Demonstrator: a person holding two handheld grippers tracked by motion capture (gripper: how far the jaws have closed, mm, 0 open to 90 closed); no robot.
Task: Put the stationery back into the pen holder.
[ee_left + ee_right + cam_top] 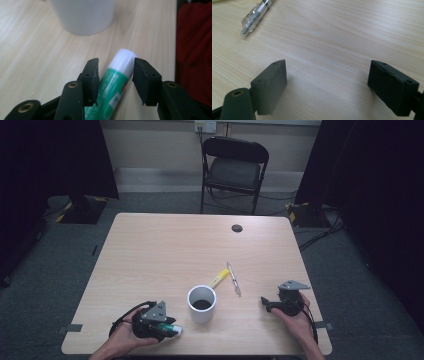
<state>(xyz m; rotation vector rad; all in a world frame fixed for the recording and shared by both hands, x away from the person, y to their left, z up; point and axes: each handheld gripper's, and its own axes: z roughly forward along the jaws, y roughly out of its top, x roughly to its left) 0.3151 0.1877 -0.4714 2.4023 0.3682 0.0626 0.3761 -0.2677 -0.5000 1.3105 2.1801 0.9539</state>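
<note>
White mug (202, 304) – dark inside; glue stick (117, 80) btwn left gripper (115, 75) jaws

Glue stick (113, 82) print seemingly unreadable

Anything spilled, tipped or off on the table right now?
Nothing stands out. The white cup stands upright with no spill; the pen and yellow marker lie flat beyond it. The glue stick lies between the left gripper jaws.
</note>
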